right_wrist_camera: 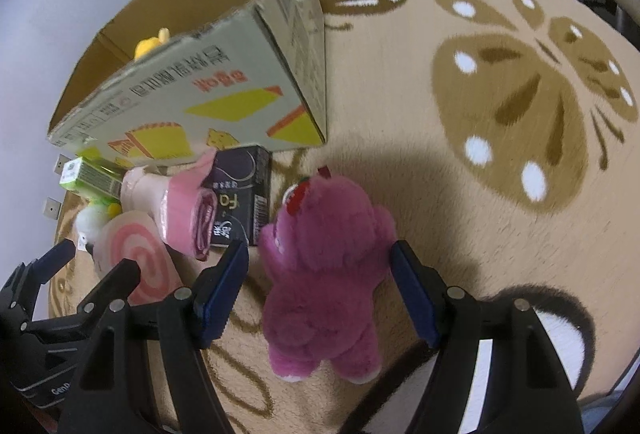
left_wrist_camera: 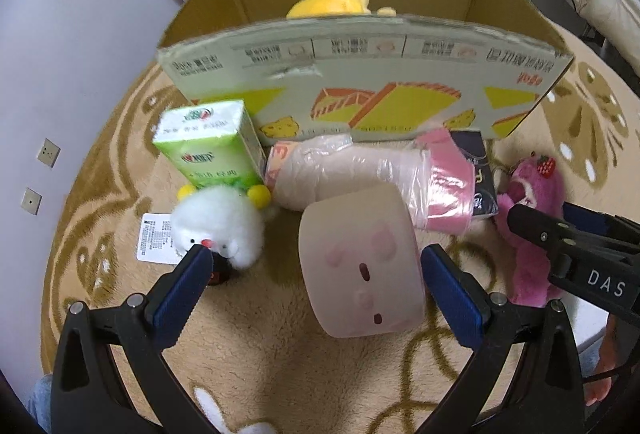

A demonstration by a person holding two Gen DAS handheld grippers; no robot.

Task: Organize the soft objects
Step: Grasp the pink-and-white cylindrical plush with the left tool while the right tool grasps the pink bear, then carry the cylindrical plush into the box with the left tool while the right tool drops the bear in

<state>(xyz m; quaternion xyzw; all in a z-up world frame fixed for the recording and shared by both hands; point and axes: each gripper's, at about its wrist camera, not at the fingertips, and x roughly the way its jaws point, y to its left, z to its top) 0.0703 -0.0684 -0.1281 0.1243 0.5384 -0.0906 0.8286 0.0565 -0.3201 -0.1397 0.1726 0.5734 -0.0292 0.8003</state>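
My left gripper [left_wrist_camera: 320,274] is open around a pale pink roll-cake plush [left_wrist_camera: 360,266] on the rug; its right pad is close to the plush. My right gripper [right_wrist_camera: 320,274] is open with a magenta bear plush [right_wrist_camera: 324,282] lying between its fingers, not squeezed. The bear also shows in the left wrist view [left_wrist_camera: 532,218]. A white fluffy plush [left_wrist_camera: 224,230] sits by my left finger. A yellow plush [left_wrist_camera: 332,4] lies inside the open cardboard box [left_wrist_camera: 360,90]. A wrapped pink roll [left_wrist_camera: 380,174] lies against the box front.
A green tissue pack [left_wrist_camera: 208,142] stands left of the box. A dark box [right_wrist_camera: 240,194] lies behind the bear. A white tag [left_wrist_camera: 154,238] lies on the beige patterned rug [right_wrist_camera: 500,114]. A wall runs along the left; furniture stands at the back.
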